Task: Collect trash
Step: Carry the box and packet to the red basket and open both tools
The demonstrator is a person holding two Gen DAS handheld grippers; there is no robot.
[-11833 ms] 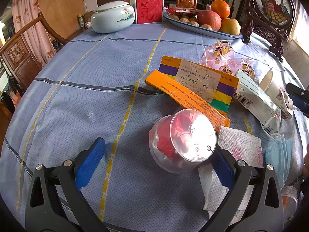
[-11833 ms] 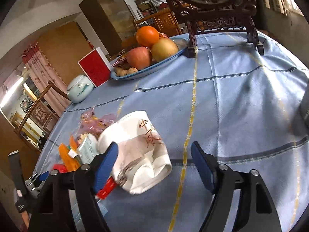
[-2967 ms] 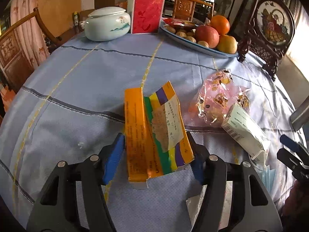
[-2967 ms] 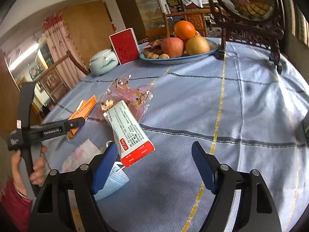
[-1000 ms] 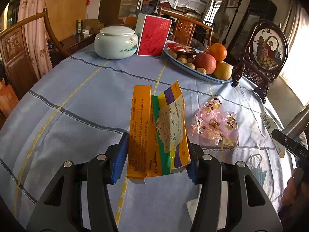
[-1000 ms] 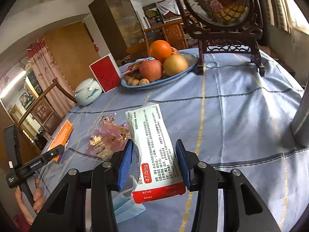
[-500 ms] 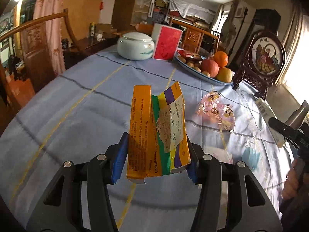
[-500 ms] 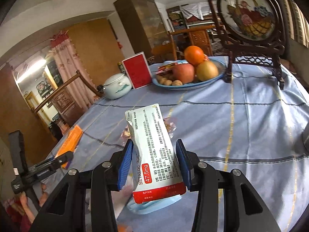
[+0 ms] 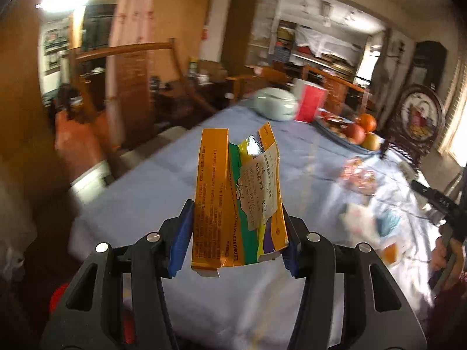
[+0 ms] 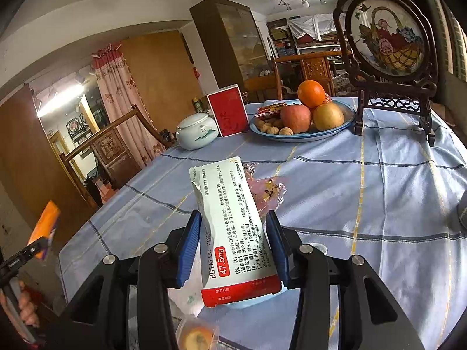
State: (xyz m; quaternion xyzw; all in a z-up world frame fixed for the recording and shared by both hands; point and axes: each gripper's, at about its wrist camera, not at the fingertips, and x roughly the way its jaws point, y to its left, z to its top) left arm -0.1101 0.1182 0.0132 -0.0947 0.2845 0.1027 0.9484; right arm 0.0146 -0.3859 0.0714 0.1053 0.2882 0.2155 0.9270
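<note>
My left gripper (image 9: 236,233) is shut on two flattened medicine boxes (image 9: 233,198), one orange and one striped with a paper slip, held upright above the table's near-left edge. The same orange boxes (image 10: 43,227) show at the far left of the right wrist view, carried by a hand. My right gripper (image 10: 233,245) is shut on a white medicine pouch (image 10: 230,227) with a red bottom band, lifted over the blue tablecloth (image 10: 379,198). A pink crinkled wrapper (image 10: 267,188), a tissue (image 9: 357,218) and a blue face mask (image 9: 388,221) lie on the cloth.
At the back stand a fruit plate (image 10: 303,137), a red box (image 10: 227,110), a white lidded jar (image 10: 197,131) and a framed ornament on a dark stand (image 10: 391,46). Wooden chairs (image 10: 111,143) flank the table's left. A small cup with orange contents (image 10: 195,335) sits close below.
The left gripper has swung left and back with the boxes, so the table's left edge and floor now show. The right gripper has shifted slightly, still holding the pouch.
</note>
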